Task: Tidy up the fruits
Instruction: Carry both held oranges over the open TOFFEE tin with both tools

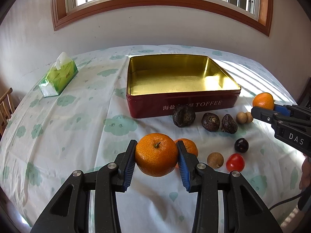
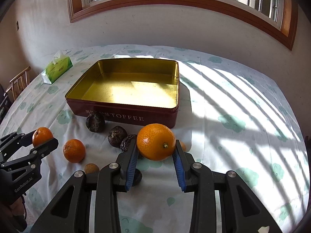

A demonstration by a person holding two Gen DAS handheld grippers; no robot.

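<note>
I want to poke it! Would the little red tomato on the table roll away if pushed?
Probably. The small round red tomato looks smooth and glossy, so it would likely roll across the flat cloud-print tablecloth. It may bump the round tan fruit right beside it. Its thin skin probably bruises easily.

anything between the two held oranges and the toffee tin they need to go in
Nothing visible. The left gripper and right gripper each clamp an orange above the cloth. The tin is open and empty; the dark fruits before its front wall lie low on the cloth.
</note>
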